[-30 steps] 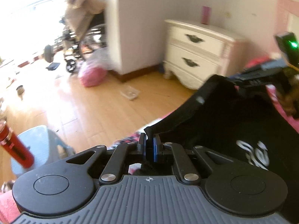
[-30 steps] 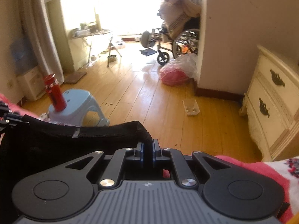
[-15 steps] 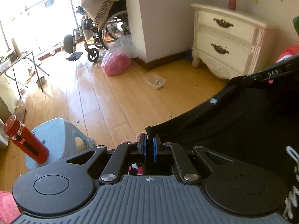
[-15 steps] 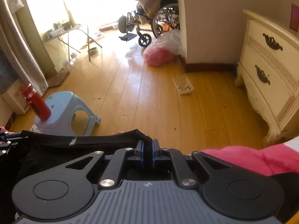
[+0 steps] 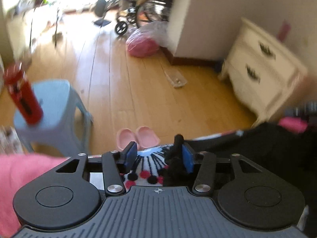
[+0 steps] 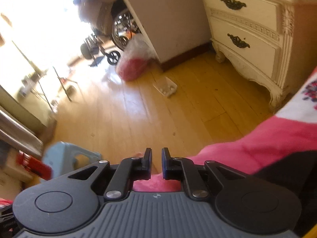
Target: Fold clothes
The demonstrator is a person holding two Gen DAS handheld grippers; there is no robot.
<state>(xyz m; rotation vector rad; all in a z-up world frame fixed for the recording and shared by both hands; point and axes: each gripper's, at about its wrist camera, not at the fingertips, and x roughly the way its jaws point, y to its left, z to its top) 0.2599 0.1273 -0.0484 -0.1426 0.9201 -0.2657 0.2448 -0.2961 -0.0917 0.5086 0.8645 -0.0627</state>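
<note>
The black garment (image 5: 277,154) lies on the bed at the right of the left wrist view, blurred by motion. My left gripper (image 5: 158,148) is open with its jaws wide apart. A bunched corner of the black cloth (image 5: 175,158) still rests against its right blue pad (image 5: 187,158). The patterned bed cover (image 5: 146,166) shows between the fingers. My right gripper (image 6: 157,152) is open by a narrow gap, with nothing in it and only the pink blanket (image 6: 257,142) below. A dark edge of the garment (image 6: 287,168) shows at the lower right.
Beyond the bed edge is a wooden floor with pink slippers (image 5: 138,136), a blue stool (image 5: 57,99) bearing a red bottle (image 5: 23,103), and a clear tray (image 5: 176,77). A white nightstand (image 5: 263,73) stands to the right. A pink bag (image 5: 142,45) and a wheelchair (image 5: 138,10) are farther back.
Both grippers were shut on the black garment's top edge and have opened. The garment has dropped onto the bed, and both views have swung down toward the bed edge.
</note>
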